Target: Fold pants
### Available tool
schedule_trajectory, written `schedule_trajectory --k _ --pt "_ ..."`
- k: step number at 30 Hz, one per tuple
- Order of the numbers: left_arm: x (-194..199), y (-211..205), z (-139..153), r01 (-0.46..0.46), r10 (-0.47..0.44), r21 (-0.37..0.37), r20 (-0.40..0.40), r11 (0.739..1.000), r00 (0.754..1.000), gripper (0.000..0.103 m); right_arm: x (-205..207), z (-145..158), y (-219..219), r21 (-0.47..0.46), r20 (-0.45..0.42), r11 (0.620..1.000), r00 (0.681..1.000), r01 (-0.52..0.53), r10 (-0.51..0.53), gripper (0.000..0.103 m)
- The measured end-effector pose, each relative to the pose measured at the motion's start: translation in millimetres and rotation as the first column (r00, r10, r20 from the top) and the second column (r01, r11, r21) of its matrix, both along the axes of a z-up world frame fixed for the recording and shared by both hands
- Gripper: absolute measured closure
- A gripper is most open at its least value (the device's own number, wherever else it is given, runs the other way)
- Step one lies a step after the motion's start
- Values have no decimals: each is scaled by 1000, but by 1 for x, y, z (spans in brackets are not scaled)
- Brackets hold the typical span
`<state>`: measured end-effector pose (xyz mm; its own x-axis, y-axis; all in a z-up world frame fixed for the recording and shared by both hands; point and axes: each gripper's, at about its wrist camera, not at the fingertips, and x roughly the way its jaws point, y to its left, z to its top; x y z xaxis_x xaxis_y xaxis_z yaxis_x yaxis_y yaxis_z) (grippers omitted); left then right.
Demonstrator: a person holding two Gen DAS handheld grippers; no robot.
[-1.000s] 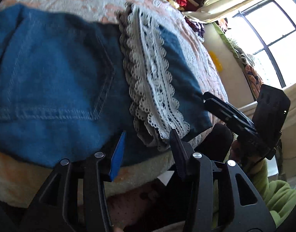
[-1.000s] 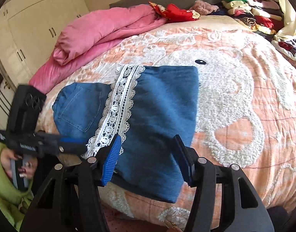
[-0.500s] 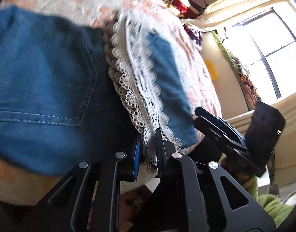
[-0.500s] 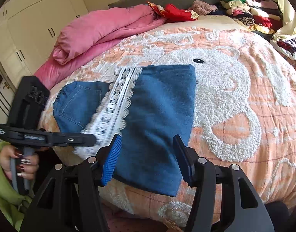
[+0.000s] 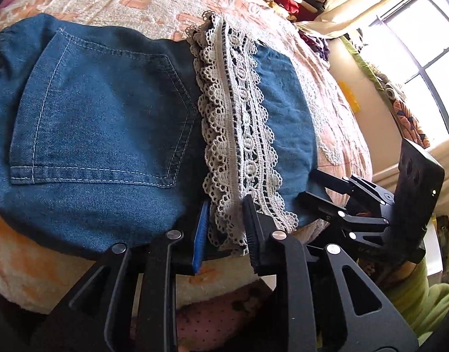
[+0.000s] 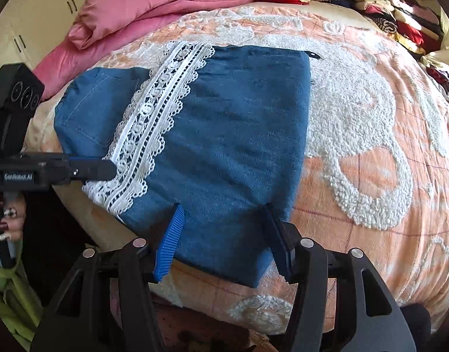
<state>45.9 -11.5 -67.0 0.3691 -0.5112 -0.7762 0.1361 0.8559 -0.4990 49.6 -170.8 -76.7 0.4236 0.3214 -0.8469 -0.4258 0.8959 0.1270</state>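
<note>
On the bed (image 6: 371, 176), my left tongs (image 5: 224, 228) straddle the pants' (image 6: 224, 135) lace hem (image 5: 236, 135), having just loosened; right tongs (image 6: 224, 240) spread, empty, over denim's near edge.

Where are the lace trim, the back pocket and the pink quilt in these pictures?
lace trim (image 5: 239, 135): left wrist view, on the middle of the white strip.
back pocket (image 5: 107, 117): left wrist view, on the pocket's denim face.
pink quilt (image 6: 154, 8): right wrist view, on its folded bulk at the bed's far side.
</note>
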Motion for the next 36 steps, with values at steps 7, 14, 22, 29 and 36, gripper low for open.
schedule_trajectory --k 7,14,22,29,36 --pt "-4 3 10 -4 3 27 39 1000 999 76 -6 0 -5 -12 -1 1000 1000 -3 3 49" --pt "-8 9 40 -38 26 80 150 996 988 71 -15 16 -23 54 -8 998 1000 29 -29 49" --pt "-5 -17 54 -14 -21 154 222 988 975 58 -11 38 -60 127 38 982 989 138 -144 49" --pt "0 -56 44 92 -143 225 225 970 964 56 -2 52 -71 145 78 978 984 150 -163 49" --pt "9 -64 7 117 -177 326 162 938 971 69 7 55 -53 125 93 987 989 100 -112 49"
